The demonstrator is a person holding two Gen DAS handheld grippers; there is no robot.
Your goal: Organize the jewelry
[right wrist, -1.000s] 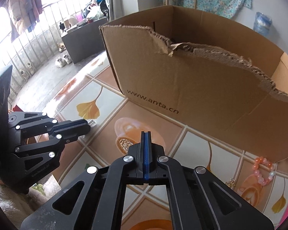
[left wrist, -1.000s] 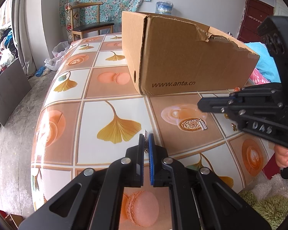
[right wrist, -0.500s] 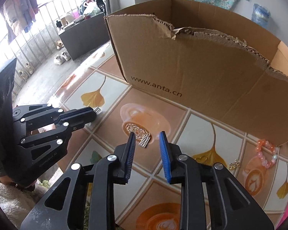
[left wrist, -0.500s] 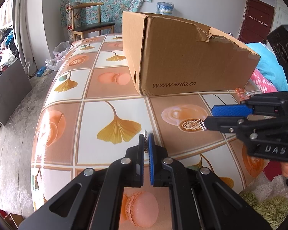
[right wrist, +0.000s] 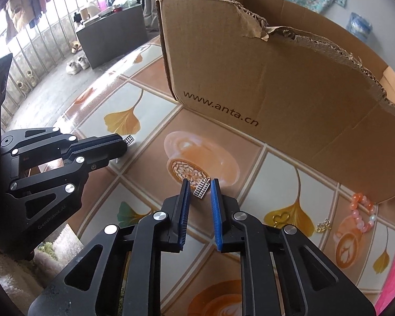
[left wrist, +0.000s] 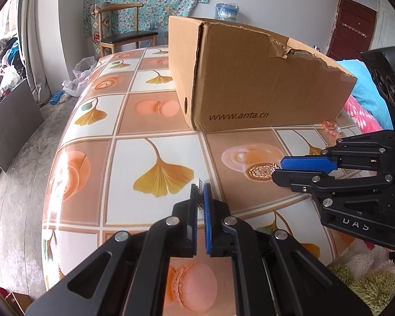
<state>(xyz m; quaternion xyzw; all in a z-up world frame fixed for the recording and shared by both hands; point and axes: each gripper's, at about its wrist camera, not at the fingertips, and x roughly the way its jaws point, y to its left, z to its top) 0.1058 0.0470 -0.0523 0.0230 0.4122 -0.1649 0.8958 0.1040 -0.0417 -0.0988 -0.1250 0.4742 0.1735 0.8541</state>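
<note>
My left gripper [left wrist: 200, 189] is shut on a small silver abacus-shaped earring [left wrist: 200, 188]; it also shows in the right wrist view [right wrist: 128, 140], held above the table. My right gripper [right wrist: 200, 184] is open, its jaws standing on either side of a matching silver earring [right wrist: 201, 188] that lies on the tablecloth. In the left wrist view the right gripper [left wrist: 277, 169] comes in from the right. A cardboard box [right wrist: 263, 73] stands open behind. A pink bead bracelet [right wrist: 362, 212] and small gold pieces [right wrist: 279, 218] lie at the right.
The table [left wrist: 92, 158] has a tiled cloth with ginkgo and coffee prints. Its rounded edge drops off at the left. A chair [left wrist: 123, 34] stands at the far end. Fluffy green fabric [left wrist: 366, 284] and pink-blue bedding [left wrist: 363, 100] lie to the right.
My right gripper opened from shut and moved down and forward, so the second earring now lies between its jaws. My left gripper stayed in place, holding its earring.
</note>
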